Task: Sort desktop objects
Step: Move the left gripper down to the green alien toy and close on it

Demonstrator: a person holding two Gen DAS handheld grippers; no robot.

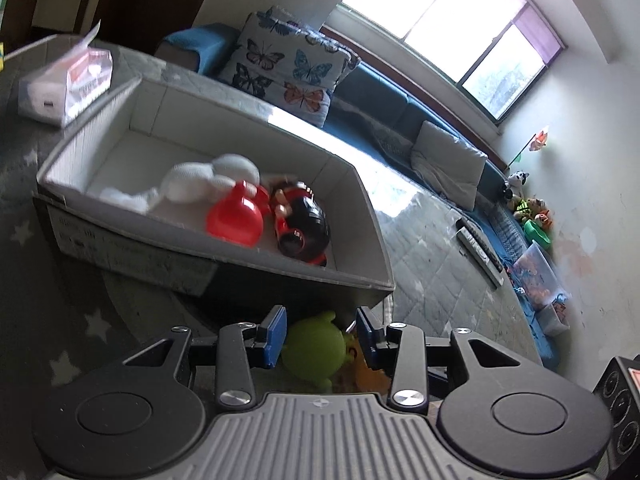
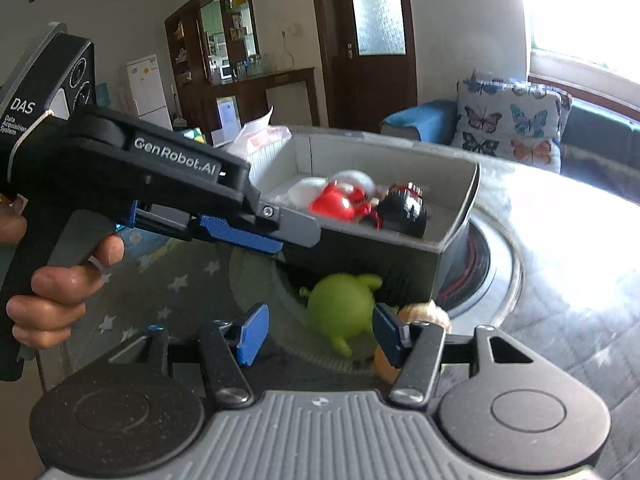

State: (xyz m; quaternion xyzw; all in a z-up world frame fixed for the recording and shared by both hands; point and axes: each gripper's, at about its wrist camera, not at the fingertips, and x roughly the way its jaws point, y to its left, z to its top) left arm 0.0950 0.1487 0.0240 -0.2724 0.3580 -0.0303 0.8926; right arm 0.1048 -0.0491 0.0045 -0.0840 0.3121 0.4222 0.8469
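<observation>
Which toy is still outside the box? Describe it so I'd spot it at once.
Find the long grey box on the star-patterned table cover; the white, red and black toys lie inside it. On the table just in front of its near wall sits the green toy, round, with small stubby limbs. An orange-yellow toy lies right beside it, so go by the lime green colour.

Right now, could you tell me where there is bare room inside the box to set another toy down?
The grey box is bare along its far end, between the end wall and the white plush toy. The near end is crowded: the red toy and the black toy car lie packed together. Outside, the green toy and an orange toy crowd the box's front wall.
</observation>
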